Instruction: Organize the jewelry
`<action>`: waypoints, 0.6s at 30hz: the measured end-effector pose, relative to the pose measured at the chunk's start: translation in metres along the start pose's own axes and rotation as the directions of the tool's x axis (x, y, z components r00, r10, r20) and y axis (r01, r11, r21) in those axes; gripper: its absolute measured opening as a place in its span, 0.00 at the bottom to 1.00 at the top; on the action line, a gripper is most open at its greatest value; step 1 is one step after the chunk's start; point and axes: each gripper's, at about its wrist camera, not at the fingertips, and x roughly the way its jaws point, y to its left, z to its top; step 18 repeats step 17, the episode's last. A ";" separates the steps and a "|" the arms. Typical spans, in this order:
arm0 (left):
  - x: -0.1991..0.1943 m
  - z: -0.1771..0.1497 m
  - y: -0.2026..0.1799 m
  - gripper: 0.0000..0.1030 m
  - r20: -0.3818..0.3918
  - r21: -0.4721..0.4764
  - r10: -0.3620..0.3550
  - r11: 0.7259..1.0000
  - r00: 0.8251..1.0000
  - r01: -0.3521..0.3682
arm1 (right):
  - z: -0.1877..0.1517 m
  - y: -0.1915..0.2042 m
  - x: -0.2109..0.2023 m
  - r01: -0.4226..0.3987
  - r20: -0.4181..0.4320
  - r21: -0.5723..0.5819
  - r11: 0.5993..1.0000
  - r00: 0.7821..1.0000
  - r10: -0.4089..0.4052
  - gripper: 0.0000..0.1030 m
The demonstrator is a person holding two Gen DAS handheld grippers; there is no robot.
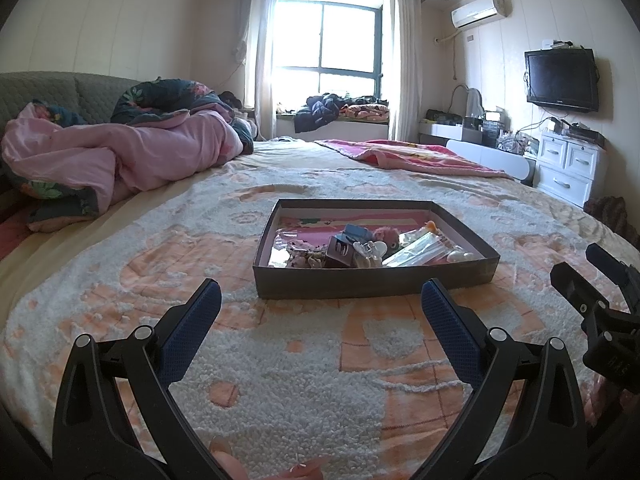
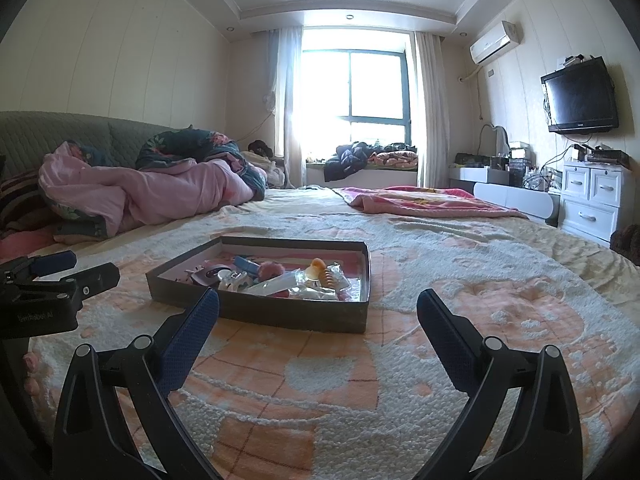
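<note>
We are holding our left gripper (image 1: pixel 320 300) wide open and empty. At twelve o'clock, a flat dark box (image 1: pixel 376 278) is sitting on the fuzzy blanket (image 1: pixel 280 380), holding shiny clips (image 1: pixel 368 250) and bags. Our right gripper (image 2: pixel 318 312) is gaping wide too, gripping nothing.

One box (image 1: pixel 376 276) of trinkets (uncountable), two tongs (image 1: pixel 320 300) (image 2: pixel 318 312).

A tray (image 1: pixel 376 280) sits mid-bed (image 1: pixel 280 380), hair clips (image 1: pixel 360 248) heaped inside it (toward its near wall). A quilt (image 1: pixel 120 160) lies at the bed's far left edge, a blanket (image 1: pixel 400 156) at its far right corner.
</note>
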 end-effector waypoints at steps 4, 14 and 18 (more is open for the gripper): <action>0.002 0.000 0.001 0.89 -0.025 -0.009 0.031 0.999 0.999 -0.031 | 0.001 -0.002 0.000 0.008 -0.003 0.002 1.000 1.000 -0.008 0.94; 0.025 0.017 0.039 0.89 -0.094 -0.086 0.079 0.992 0.992 -0.087 | 0.022 -0.049 0.031 0.112 -0.098 0.120 0.986 0.990 -0.101 0.94; 0.059 0.035 0.096 0.89 -0.171 -0.105 0.204 0.969 0.964 -0.224 | 0.034 -0.102 0.076 0.253 -0.226 0.167 0.953 0.951 -0.212 0.94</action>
